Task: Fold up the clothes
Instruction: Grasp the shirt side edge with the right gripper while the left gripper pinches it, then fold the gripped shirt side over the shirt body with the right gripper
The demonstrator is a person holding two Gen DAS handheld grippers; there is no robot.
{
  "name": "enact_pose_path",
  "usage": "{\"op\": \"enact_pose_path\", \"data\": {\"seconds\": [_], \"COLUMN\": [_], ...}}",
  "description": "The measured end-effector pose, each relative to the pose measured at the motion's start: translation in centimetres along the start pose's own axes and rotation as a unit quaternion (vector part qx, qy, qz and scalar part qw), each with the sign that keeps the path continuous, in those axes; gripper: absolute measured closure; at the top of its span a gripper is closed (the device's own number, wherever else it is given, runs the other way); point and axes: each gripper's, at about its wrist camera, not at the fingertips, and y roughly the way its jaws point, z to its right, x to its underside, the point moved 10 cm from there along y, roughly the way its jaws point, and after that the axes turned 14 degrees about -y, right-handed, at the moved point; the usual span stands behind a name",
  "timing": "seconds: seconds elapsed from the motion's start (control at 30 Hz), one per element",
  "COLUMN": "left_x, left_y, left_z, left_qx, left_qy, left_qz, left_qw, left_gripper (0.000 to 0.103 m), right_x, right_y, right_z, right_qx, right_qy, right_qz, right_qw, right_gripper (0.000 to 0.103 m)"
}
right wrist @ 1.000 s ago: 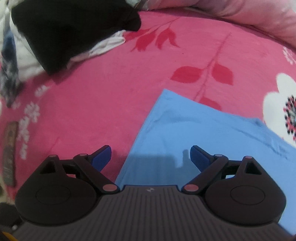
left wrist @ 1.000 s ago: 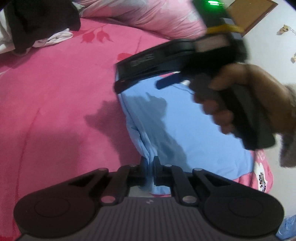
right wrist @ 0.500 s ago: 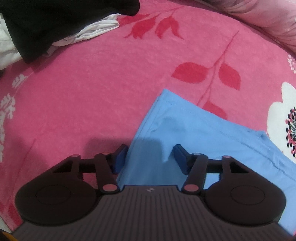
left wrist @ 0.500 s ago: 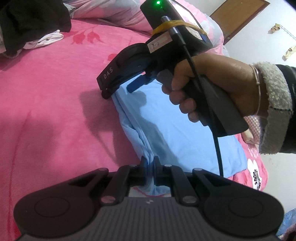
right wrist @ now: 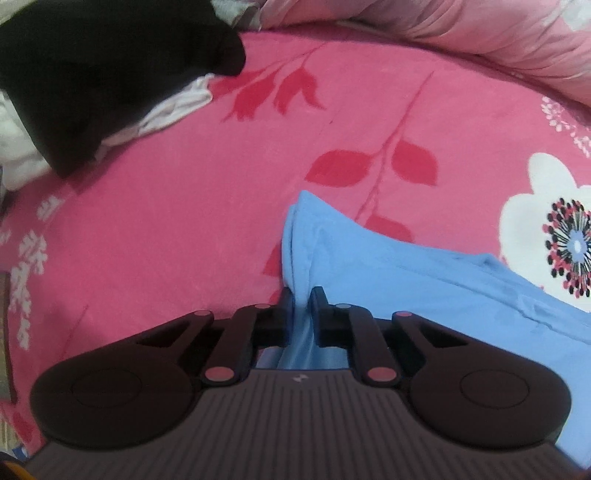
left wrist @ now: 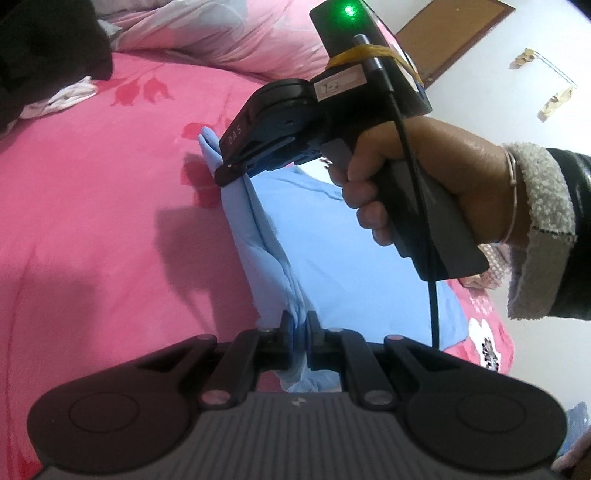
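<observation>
Left gripper [left wrist: 295, 326]: low in its own view, pointing down and forward over the bed; jaws pressed together on a bunched edge of the blue garment [left wrist: 332, 236], folds of cloth rising between the two fingers.

Right gripper [right wrist: 302, 302]: tilted steeply down toward the bed; jaws have just been closing and now pinch a raised ridge of the blue garment [right wrist: 406, 266] between them. In the left view the same tool [left wrist: 236, 162] sits at the far corner of the cloth, its tip clamped on the gathered edge.

Right hand [left wrist: 424, 177]: wrapped around the pistol-style handle, fingers curled under the trigger area, wrist coming in from the right; a thin bangle and a fleecy cuff of a dark sleeve [left wrist: 543, 229] show at the wrist. A black cable hangs down along the handle and a green light glows on top of the unit.

Blue garment: lying on the pink bedspread [left wrist: 92, 221], one long edge lifted into a taut fold that runs between the two grippers; the rest spreads flat to the right.

Bedspread: pink with red leaf prints and a white flower [right wrist: 554, 236].

Other clothes: a dark garment [right wrist: 92, 74] over white cloth [right wrist: 173, 107] at the far left of the bed, well apart from the blue one.

Quilt: pale pink [right wrist: 461, 33], bunched along the far edge.
</observation>
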Motion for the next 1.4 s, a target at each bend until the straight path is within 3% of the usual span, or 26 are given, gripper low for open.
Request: {"op": "enact_pose_path", "data": {"seconds": [0.57,0.8,1.13,1.4], "left_x": [1.1,2.3,3.9,5.6], "left_y": [2.5,6.0,12.7,16.0], "left_z": [6.6,10.1,13.5,16.9], "left_qx": [0.04,0.043,0.047,0.054], "left_qy": [0.031,0.042,0.069,0.085], "left_qz": [-0.022,-0.043,-0.086,-0.107], "left_qw": [0.9985,0.9973,0.9927,0.9892], "left_gripper": [0.096,0.096,0.096,0.096], "right_x": [3.2,6.5,12.0,15.3], "right_y": [-6.3,-8.4,-6.9,-8.2], "right_z": [6.1,11.8,19.6,24.1], "right_qx": [-0.03,-0.018,-0.011,-0.011], "right_qy": [0.079,0.103,0.137,0.164], "right_qz": [0.099,0.133,0.141,0.159], "right_qw": [0.991,0.986,0.98,0.974], "right_gripper": [0.096,0.097,0.098,0.098]}}
